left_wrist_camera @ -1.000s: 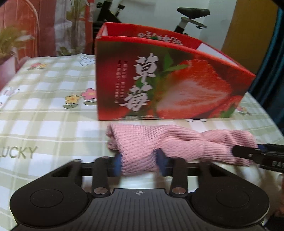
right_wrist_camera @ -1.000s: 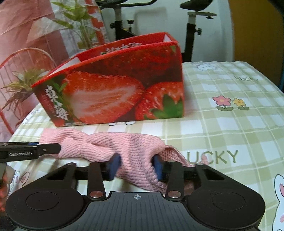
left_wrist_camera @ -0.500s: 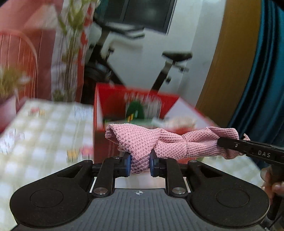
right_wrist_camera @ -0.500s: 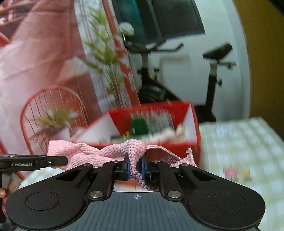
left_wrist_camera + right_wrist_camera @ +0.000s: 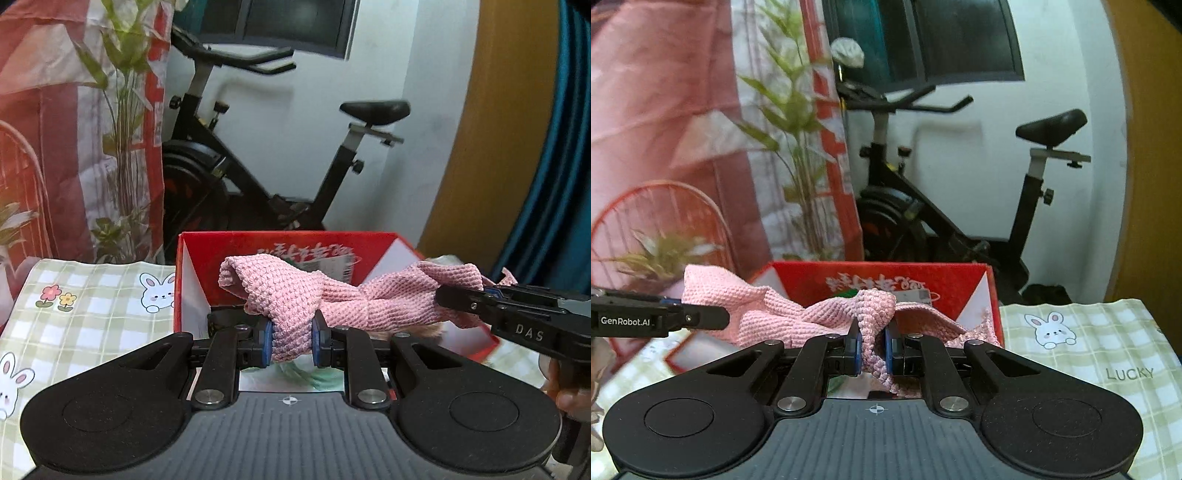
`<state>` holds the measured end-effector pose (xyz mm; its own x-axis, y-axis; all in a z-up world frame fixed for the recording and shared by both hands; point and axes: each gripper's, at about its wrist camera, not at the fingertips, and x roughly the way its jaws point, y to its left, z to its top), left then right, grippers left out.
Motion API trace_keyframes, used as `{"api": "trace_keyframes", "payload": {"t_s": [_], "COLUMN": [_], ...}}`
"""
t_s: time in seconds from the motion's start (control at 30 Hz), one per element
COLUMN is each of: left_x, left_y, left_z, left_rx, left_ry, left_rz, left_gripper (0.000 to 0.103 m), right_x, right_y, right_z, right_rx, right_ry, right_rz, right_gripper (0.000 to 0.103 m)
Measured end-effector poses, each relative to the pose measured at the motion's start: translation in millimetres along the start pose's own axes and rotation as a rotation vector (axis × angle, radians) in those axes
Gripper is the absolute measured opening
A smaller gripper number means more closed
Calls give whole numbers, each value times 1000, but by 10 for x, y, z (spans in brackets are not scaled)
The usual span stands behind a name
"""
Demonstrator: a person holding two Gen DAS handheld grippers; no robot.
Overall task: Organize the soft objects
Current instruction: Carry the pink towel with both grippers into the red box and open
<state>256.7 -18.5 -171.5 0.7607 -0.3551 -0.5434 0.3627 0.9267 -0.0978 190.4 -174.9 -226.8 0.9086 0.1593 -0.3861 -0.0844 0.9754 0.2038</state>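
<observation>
A pink knitted cloth (image 5: 332, 295) hangs stretched in the air between both grippers, above the open red strawberry box (image 5: 288, 247). My left gripper (image 5: 291, 343) is shut on one end of the cloth, blue pads pressing into the fabric. The right gripper (image 5: 491, 299) shows at the right of the left wrist view, clamped on the other end. In the right wrist view my right gripper (image 5: 873, 349) is shut on a bunched fold of the pink cloth (image 5: 783, 317), and the left gripper (image 5: 701, 317) enters from the left. The red box (image 5: 960, 280) lies just beyond.
The box sits on a table with a green checked cloth (image 5: 92, 306) printed with rabbits and flowers. Some items lie inside the box, mostly hidden. Behind the table stand an exercise bike (image 5: 258, 177), a potted plant (image 5: 125, 147) and a red wire chair (image 5: 661, 229).
Both grippers closed on the pink cloth where it lay on the table in front of the box, then lifted it together; it now hangs over the box's open top.
</observation>
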Motion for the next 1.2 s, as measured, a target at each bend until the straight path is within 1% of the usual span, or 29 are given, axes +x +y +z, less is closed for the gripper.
{"api": "trace_keyframes", "payload": {"t_s": [0.1,0.2,0.3,0.4,0.43,0.5,0.57,0.6,0.63,0.67,0.7,0.73,0.77,0.83,0.9,0.93,1.0,1.07,1.13,1.2], "left_x": [169,332,477,505,510,509,463,436,379,334,291,235,167,38,-91,-173,-308,-455,-611,-763], "left_y": [21,13,22,46,46,57,42,28,22,15,23,29,43,44,44,34,-8,-62,-101,-157], "left_z": [7,-36,-98,-136,-130,-113,-91,-80,-71,-58,-38,-19,1,34,55,56,63,61,59,68], "left_rx": [5,19,29,33,34,38,62,73,82,84,80,71,58,42,37,35,45,67,67,62], "left_ry": [33,80,129,139,142,143,142,139,129,119,112,108,102,87,77,70,49,23,-13,-51], "left_rz": [19,23,24,27,27,25,25,37,57,75,90,100,104,107,111,120,141,146,152,178], "left_gripper": [21,21,21,23,25,36,67,73,82,90,94,100,102,103,103,103,103,103,103,103], "right_x": [273,472,582,611,615,606,547,504,463,417,357,306,252,144,23,-45,-193,-325,-459,-601], "right_y": [37,92,146,155,149,128,102,93,96,102,107,96,92,82,85,91,118,138,151,178], "right_z": [-25,-76,-117,-143,-144,-143,-137,-132,-126,-122,-121,-110,-98,-63,-26,-7,33,85,138,190], "right_rx": [-14,-28,-56,-70,-72,-66,-58,-61,-72,-88,-102,-106,-103,-91,-82,-80,-80,-67,-44,-22], "right_ry": [40,80,110,122,122,124,112,104,97,85,63,48,38,24,4,-16,-55,-69,-87,-94], "right_rz": [-32,-43,-44,-49,-50,-52,-51,-54,-62,-69,-73,-78,-81,-86,-93,-95,-104,-100,-91,-81], "right_gripper": [10,10,10,12,14,21,27,31,35,45,56,61,68,75,99,103,103,103,103,103]}}
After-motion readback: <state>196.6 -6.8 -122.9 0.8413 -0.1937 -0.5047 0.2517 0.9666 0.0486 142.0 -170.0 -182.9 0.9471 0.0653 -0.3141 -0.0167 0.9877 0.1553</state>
